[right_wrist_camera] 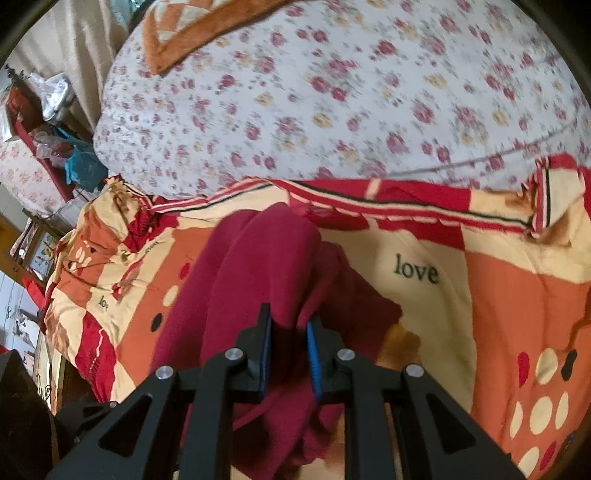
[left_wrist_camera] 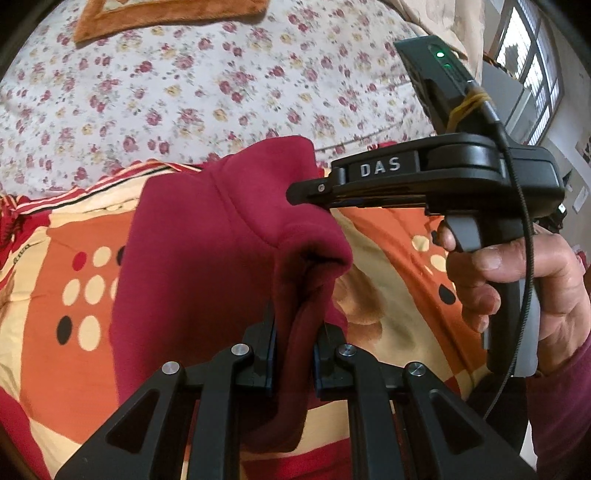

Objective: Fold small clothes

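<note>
A dark red fleece garment [left_wrist_camera: 207, 236] lies on the orange, red and cream patterned blanket [left_wrist_camera: 55, 258]. My left gripper [left_wrist_camera: 295, 332] is shut on a bunched fold of it and holds the fold raised. My right gripper [left_wrist_camera: 295, 192] comes in from the right in the left wrist view, its tip against the garment's upper edge. In the right wrist view my right gripper [right_wrist_camera: 290, 332] is shut on a thick fold of the red garment [right_wrist_camera: 258, 266], with cloth filling the gap between the blue pads [right_wrist_camera: 314, 347].
A white quilt with red flowers [left_wrist_camera: 184, 92] lies beyond the patterned blanket [right_wrist_camera: 498, 295]. A brown-edged blanket [left_wrist_camera: 166, 14] lies at the far top. Cluttered shelves [right_wrist_camera: 44, 129] stand at the left and a window [left_wrist_camera: 532, 74] at the right.
</note>
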`<state>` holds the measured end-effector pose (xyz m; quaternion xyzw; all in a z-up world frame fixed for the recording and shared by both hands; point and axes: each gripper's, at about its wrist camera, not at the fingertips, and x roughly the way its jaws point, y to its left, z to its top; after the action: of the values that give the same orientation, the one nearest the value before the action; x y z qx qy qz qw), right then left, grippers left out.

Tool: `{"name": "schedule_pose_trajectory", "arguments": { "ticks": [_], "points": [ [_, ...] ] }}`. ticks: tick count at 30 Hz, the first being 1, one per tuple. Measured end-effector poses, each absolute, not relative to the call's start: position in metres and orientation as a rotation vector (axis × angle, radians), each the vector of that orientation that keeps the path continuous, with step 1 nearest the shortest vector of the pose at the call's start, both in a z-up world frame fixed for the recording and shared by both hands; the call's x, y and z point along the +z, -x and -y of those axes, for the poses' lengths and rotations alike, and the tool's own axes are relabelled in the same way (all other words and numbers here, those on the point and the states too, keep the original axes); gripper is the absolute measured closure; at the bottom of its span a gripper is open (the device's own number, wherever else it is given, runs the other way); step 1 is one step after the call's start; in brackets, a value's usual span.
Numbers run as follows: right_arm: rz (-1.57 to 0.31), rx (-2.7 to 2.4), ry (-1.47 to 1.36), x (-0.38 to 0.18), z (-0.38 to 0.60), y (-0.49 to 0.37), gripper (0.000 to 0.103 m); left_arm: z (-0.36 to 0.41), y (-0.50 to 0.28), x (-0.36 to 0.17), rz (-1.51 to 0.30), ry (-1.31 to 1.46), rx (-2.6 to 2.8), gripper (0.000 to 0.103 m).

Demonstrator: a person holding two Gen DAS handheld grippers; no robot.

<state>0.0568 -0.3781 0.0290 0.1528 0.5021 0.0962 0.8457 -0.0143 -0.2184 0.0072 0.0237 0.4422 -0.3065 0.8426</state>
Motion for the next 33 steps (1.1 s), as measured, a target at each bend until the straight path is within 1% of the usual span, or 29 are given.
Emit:
{"name": "schedule_pose_trajectory", "arguments": {
  "ticks": [6,12,14,15,18,20,21,24,28,33],
  "points": [
    [-1.103,0.159,-0.351,-0.003,0.393,-0.060,0.086,0.235,0.013,-0.011,-0.973,-0.064,-0.644,0.103],
    [-1.127,0.136,-0.363,-0.023,0.397,-0.064,0.086,0.240,0.011,-0.016,-0.996,-0.048,-0.642,0.103],
    [-1.131,0.137,-0.362,-0.027,0.397,-0.065,0.086,0.237,0.013,-0.013,-1.003,-0.041,-0.651,0.103],
    [-1.129,0.137,-0.368,-0.027,0.398,-0.064,0.082,0.236,0.014,-0.010,-1.008,-0.040,-0.662,0.103],
    [-1.117,0.124,-0.409,-0.021,0.407,-0.059,0.075,0.221,0.022,0.002,-1.022,-0.003,-0.742,0.098],
    [-1.077,0.073,-0.331,-0.001,0.409,-0.045,0.075,0.205,0.030,0.012,-0.995,0.001,-0.761,0.097],
    [-1.077,0.073,-0.331,-0.001,0.409,-0.045,0.075,0.198,0.033,0.017,-0.974,-0.007,-0.753,0.097],
    [-1.020,0.135,-0.314,0.023,0.399,-0.027,0.075,0.175,0.032,0.025,-0.923,-0.033,-0.685,0.097],
    [-0.992,0.237,-0.235,0.043,0.357,-0.011,0.075,0.154,0.015,0.013,-0.941,-0.010,-0.583,0.097],
    [-1.029,0.284,-0.181,0.032,0.327,-0.001,0.075,0.145,0.005,-0.015,-0.986,0.005,-0.526,0.097]
  ]
}}
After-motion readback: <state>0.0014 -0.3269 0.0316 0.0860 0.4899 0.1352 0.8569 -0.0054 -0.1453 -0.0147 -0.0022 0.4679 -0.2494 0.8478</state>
